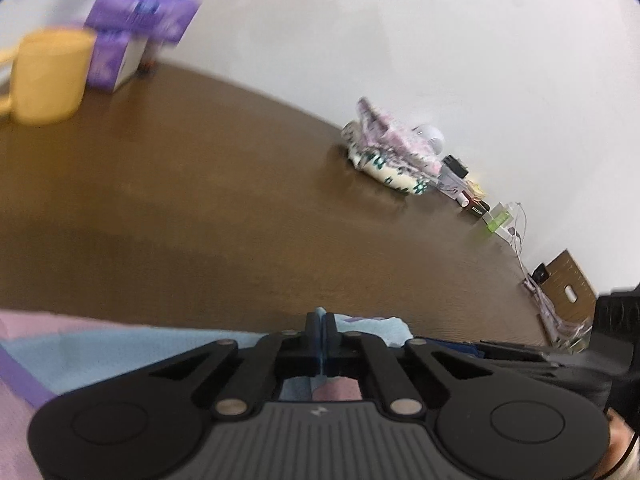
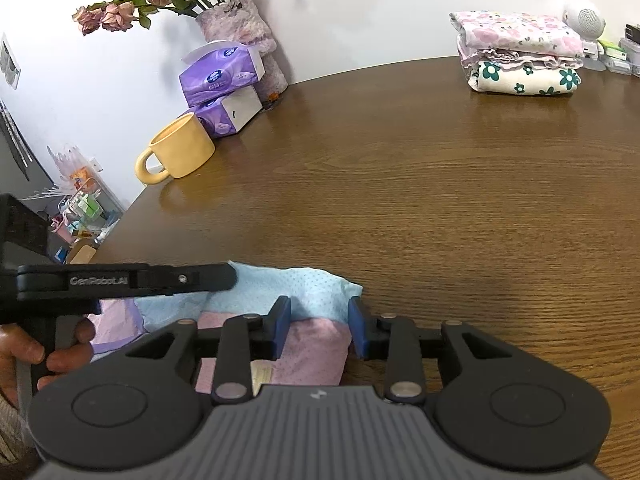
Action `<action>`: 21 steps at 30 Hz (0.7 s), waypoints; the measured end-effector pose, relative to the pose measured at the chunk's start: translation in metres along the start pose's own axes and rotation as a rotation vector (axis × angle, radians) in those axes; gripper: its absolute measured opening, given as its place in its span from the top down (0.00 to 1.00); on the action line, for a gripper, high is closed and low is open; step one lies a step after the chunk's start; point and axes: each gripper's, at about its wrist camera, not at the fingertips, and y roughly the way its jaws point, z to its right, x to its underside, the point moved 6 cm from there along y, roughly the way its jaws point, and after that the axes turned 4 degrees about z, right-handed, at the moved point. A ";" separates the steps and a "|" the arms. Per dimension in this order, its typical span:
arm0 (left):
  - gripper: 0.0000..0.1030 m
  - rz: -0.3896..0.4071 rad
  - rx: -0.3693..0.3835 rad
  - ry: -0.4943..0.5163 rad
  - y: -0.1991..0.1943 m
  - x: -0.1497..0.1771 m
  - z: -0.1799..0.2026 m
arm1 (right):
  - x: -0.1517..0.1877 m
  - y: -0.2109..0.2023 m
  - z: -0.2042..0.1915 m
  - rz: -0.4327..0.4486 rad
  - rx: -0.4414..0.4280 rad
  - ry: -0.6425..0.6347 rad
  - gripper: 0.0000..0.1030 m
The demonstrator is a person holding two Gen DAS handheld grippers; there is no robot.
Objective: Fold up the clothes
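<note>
A light-blue, pink and lilac garment (image 2: pixel 316 344) lies on the near edge of the brown wooden table (image 2: pixel 440 220). In the left wrist view it spreads under and left of the fingers (image 1: pixel 120 352). My left gripper (image 1: pixel 322 322) is shut, with a bit of the light-blue edge pinched at its tips. From the right wrist view the left gripper (image 2: pixel 230 276) comes in from the left, its tip at the garment's far blue edge. My right gripper (image 2: pixel 319 326) is open, its blue pads (image 2: pixel 282 324) astride the pink fold, which lies flat between them.
A yellow mug (image 2: pixel 176 154) and purple tissue packs (image 2: pixel 222 72) stand at the back left beside a vase of dried roses (image 2: pixel 240 20). A stack of folded floral clothes (image 2: pixel 520 56) sits at the back right by a white round device (image 2: pixel 584 20). A hand (image 2: pixel 60 356) grips the left tool.
</note>
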 end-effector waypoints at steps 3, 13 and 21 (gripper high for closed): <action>1.00 0.010 -0.037 0.042 -0.002 0.002 0.002 | 0.001 0.001 -0.003 0.002 0.008 -0.018 0.69; 0.95 -0.023 -0.069 0.012 0.000 0.005 -0.007 | 0.005 0.003 -0.010 0.011 0.018 -0.035 0.68; 0.73 0.048 -0.060 0.044 -0.039 0.009 0.001 | 0.008 -0.020 -0.015 0.059 0.026 -0.046 0.68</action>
